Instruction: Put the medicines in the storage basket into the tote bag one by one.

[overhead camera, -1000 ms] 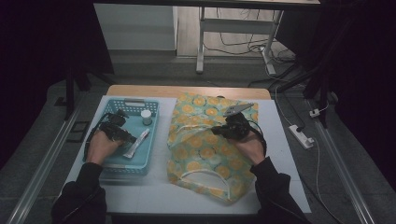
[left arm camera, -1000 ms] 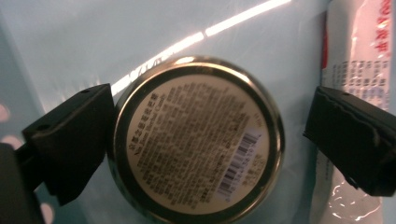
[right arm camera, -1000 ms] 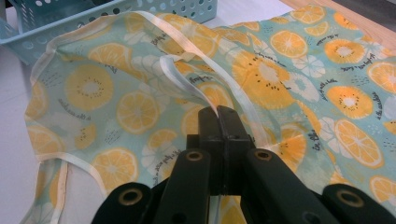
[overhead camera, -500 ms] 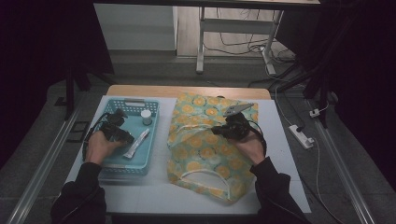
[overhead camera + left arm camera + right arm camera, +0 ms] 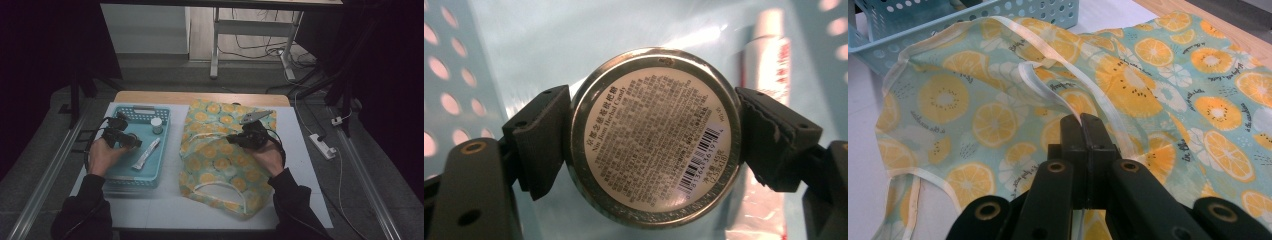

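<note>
Left gripper view shows a round metal tin (image 5: 655, 137) in the centre of the frame, held between the two black jaws of the left gripper (image 5: 655, 145). The jaws have just been closing, and now the ribbed pads press on the tin's rim from both sides, so it is grasped. The tin has a dull silver edge with small scratches, and its flat face carries a pale paper label with tiny printed text and a barcode at the lower right. Behind it lies the smooth light blue floor of a plastic basket (image 5: 454, 80), whose wall at the left has oval holes. At the right edge of the frame a white tube (image 5: 769, 55) with red print is partly hidden by the jaw and cut off at the bottom.

In the high view the left gripper (image 5: 131, 141) is over the basket (image 5: 161, 165) at the left of the table, where the tin itself is too small to make out. A small white-capped jar (image 5: 156, 125) stands in the upper part of the basket.

In the right gripper view the right gripper (image 5: 1083, 131) is clenched on the white trimmed edge of a thin cloth bag (image 5: 1158, 85), soft and wrinkled, printed with orange slices on pale green. In the high view the bag (image 5: 220, 155) lies at the centre of the white table (image 5: 300, 165).
</note>
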Motion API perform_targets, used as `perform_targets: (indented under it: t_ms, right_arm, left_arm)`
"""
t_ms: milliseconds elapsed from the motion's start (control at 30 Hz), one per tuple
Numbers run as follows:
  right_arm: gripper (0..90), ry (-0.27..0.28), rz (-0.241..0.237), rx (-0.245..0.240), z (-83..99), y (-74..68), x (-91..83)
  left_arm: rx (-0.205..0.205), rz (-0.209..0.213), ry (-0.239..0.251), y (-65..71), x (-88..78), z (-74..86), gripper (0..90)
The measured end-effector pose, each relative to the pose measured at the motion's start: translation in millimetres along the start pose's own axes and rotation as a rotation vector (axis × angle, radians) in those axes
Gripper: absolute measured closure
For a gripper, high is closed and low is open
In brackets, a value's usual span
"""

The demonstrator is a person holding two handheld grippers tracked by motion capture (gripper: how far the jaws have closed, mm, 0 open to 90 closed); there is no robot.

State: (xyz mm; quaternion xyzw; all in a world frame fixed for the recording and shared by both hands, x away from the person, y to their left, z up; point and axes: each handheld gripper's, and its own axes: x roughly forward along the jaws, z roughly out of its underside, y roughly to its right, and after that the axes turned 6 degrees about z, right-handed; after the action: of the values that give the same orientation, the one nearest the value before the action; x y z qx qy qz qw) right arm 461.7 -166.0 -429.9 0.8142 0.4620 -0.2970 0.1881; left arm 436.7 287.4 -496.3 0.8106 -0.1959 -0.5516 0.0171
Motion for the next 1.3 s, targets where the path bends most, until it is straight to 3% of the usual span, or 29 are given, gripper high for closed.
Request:
perform_targets:
  t_ms: [167, 467, 600, 833, 1300]
  right_arm:
    - [90.0, 0.003, 0.002, 0.0, -0.2, -0.1, -0.4]
    - [90.0, 0.013, 0.005, 0.0, -0.4, 0.1, -1.5]
    - [90.0, 0.019, 0.005, 0.003, -0.5, 0.3, -2.4]
    - [90.0, 0.024, 0.005, 0.014, -0.3, 0.7, -2.7]
    - [90.0, 0.033, 0.008, 0.014, -0.6, 0.1, -3.4]
  left_arm:
    - [0.023, 0.043, 0.068, 6.5, -12.1, 0.8, 20.6]
    - [0.136, 0.061, 0.177, 27.4, -33.0, 3.9, 20.7]
    - [0.17, 0.098, 0.218, 36.9, -39.1, 6.7, 20.7]
    - [0.234, 0.137, 0.239, 57.1, -46.4, 11.6, 20.7]
    - [0.316, 0.251, 0.279, 90.8, -56.6, 23.2, 20.7]
